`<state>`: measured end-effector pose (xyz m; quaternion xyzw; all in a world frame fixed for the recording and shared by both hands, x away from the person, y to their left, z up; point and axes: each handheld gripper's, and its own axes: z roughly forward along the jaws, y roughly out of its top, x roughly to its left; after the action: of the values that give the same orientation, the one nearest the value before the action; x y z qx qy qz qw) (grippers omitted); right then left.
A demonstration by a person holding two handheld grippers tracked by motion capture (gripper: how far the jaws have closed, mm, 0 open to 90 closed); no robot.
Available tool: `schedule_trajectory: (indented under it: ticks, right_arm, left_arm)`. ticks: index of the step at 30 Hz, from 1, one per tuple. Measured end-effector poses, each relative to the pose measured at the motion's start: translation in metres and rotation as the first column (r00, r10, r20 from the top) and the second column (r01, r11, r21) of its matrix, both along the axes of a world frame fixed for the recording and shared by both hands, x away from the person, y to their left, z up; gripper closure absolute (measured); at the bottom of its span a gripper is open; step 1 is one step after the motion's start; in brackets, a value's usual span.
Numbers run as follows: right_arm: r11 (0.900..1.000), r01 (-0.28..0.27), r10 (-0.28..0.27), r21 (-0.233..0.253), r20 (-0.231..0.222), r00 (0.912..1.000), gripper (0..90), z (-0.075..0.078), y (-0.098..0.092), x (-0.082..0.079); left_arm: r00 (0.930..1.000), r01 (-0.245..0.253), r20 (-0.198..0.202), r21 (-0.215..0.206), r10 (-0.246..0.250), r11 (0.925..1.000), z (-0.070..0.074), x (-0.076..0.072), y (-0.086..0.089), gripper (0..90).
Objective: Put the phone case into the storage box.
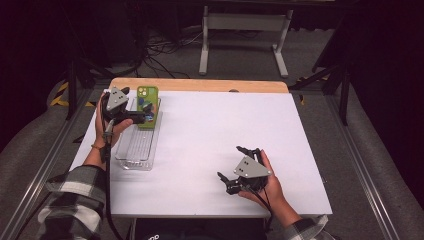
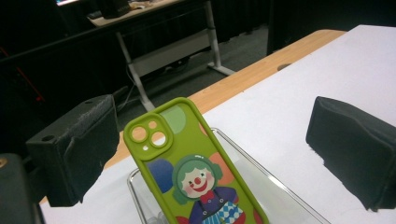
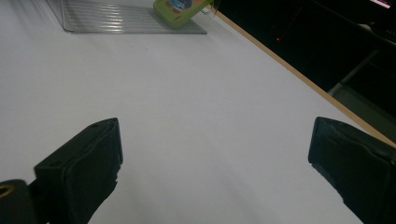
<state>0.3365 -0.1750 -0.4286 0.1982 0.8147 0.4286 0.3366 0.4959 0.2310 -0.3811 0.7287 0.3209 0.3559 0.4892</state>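
While the left gripper (image 1: 141, 116) hangs w/ jaws wide around the phone (image 1: 147, 102) in the tray (image 1: 136, 150) — right gripper (image 1: 231, 181) open too, on the table (image 1: 210, 130).

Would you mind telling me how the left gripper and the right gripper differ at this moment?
The left gripper is at the table's far left, over the clear tray; the right gripper is near the front edge over bare white tabletop. The left gripper has the green phone case between its jaws, untouched; the right gripper has nothing between its jaws. Both are open.
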Motion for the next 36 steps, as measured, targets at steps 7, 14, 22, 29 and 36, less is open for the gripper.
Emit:
schedule_trajectory:
  ticks: [7, 14, 22, 29, 36]
  right_arm:
    - [1.0, 0.007, -0.007, 0.001, 0.008, 0.9999, 3.8, 0.0, 0.0, 0.0]
    - [1.0, 0.011, -0.011, 0.002, 0.01, 0.9999, 4.0, 0.0, 0.0, -0.001]
    - [1.0, 0.01, -0.01, 0.008, 0.019, 0.9998, 4.0, 0.001, -0.001, -0.001]
    - [1.0, 0.009, -0.009, 0.008, 0.018, 0.9998, 4.0, 0.001, -0.001, -0.001]
    - [1.0, 0.014, -0.014, 0.007, 0.017, 0.9998, 4.0, 0.001, -0.001, -0.001]
  left_arm:
    - [0.9998, 0.018, 0.007, -0.012, -0.018, 0.9998, 0.003, -0.009, -0.001, 3.5]
    - [0.9992, 0.034, 0.021, -0.018, -0.034, 0.9993, 0.001, -0.019, -0.005, 3.5]
    - [0.9982, 0.057, 0.019, -0.037, -0.057, 0.9977, 0.001, -0.025, -0.007, 3.3]
    - [0.9978, 0.064, 0.021, -0.041, -0.063, 0.9971, 0.001, -0.03, -0.01, 3.3]
    - [0.9953, 0.093, 0.03, -0.056, -0.091, 0.9941, 0.002, -0.036, -0.012, 3.3]
